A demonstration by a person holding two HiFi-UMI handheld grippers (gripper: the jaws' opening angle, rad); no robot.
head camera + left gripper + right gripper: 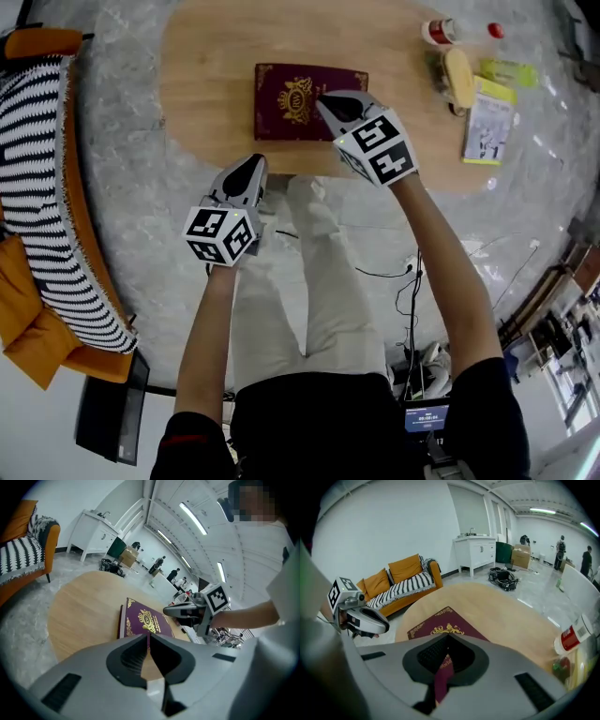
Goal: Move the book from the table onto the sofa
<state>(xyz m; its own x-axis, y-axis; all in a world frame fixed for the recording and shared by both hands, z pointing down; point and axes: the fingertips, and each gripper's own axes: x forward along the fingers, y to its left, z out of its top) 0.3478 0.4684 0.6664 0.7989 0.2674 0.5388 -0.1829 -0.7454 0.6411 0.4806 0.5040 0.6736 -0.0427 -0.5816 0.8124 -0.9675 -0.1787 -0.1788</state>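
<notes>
A maroon book [291,101] with a gold crest lies flat on the oval wooden table [206,75]. My right gripper [321,100] is shut and empty, its tip over the book's right half; whether it touches the cover I cannot tell. My left gripper [257,161] is also shut and empty, and hangs by the table's near edge, just short of the book. The left gripper view shows the book [145,620] ahead of the left gripper [148,637], with the right gripper [169,611] above it. In the right gripper view, the right gripper [449,638] points down at the book [436,626].
An orange sofa [37,281] with a striped blanket stands left of the table, also seen as the sofa [401,585]. A red-capped bottle [439,31], a jar, yellow packets and a booklet [487,127] crowd the table's right end. Cables lie on the floor by my legs.
</notes>
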